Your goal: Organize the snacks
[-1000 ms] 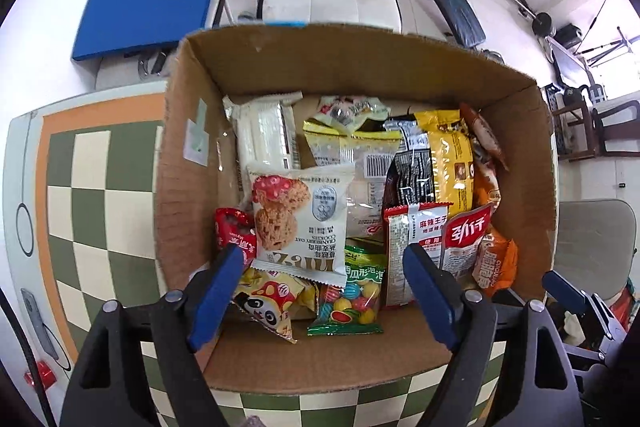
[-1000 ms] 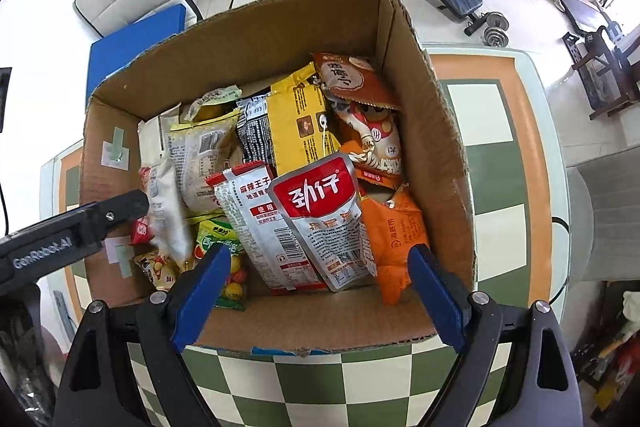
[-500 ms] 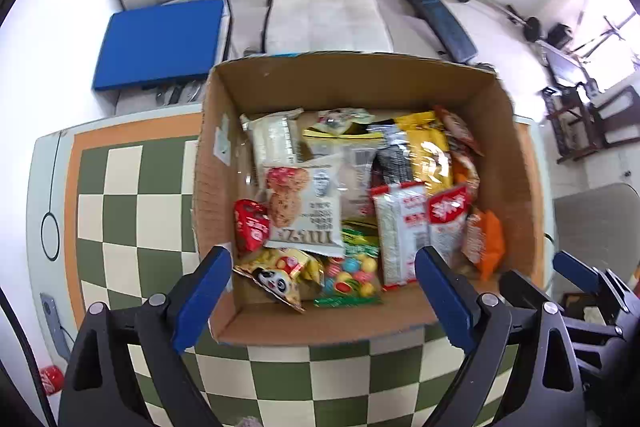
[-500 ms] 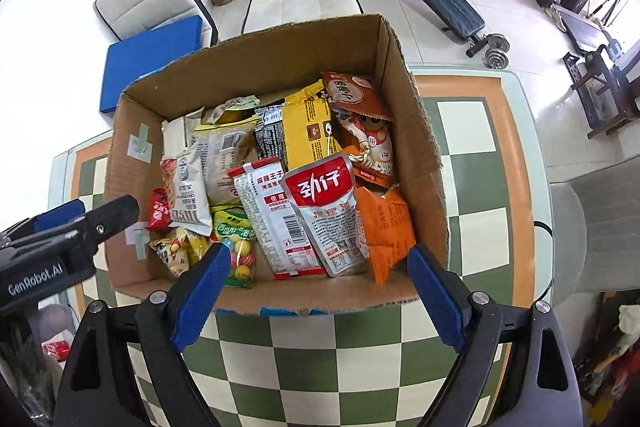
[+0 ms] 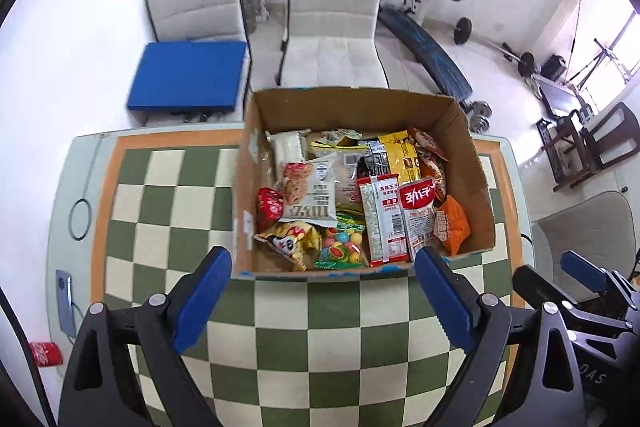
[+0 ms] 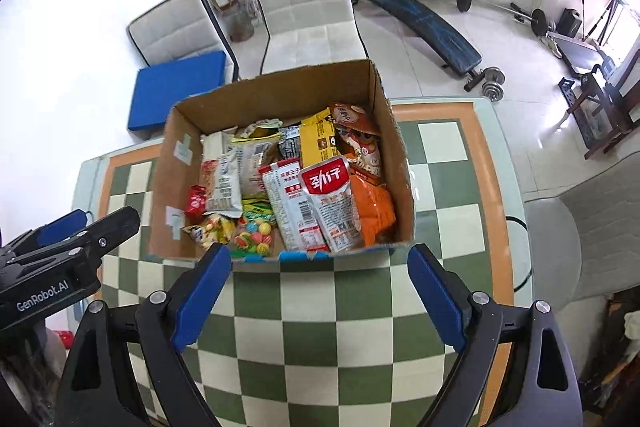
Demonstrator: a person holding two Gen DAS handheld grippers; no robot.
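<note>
1. The snacks sit packed in an open brown cardboard box [image 5: 476, 187] on the green-and-cream chequered worktop [image 5: 168, 203], towards its far edge.
2. The left tongs [image 5: 322, 291] are spread wide with nothing between the blue pads; they hang above the worktop, on the near side of the box.
3. The right tongs [image 6: 318, 287] are likewise released and empty, also short of the box's near wall.
4. The white-and-red foil pouch with a red label [image 6: 330, 201] lies on top near the front. By my reading it is light, thin and slippery; a pinch across its lower sealed edge should hold better than the slick face.
5. The orange crinkled packet [image 6: 374, 207] beside it looks air-puffed and easy to crush, so it wants a gentle hold at a seam.
6. The white cookie packet with a biscuit picture [image 5: 310, 191] lies on the left side; its contents probably break under a hard squeeze.
7. The clear bag of coloured round candies [image 5: 344, 249] near the front wall seems lumpy and heavier, likely to sag from one corner.
8. The packets overlap, so lifting one may drag its neighbours, and the box's walls limit a sideways approach.
9. Two pale cushioned chairs [image 5: 334, 27] and a blue pad [image 5: 188, 75] stand beyond the worktop, well clear.
</note>
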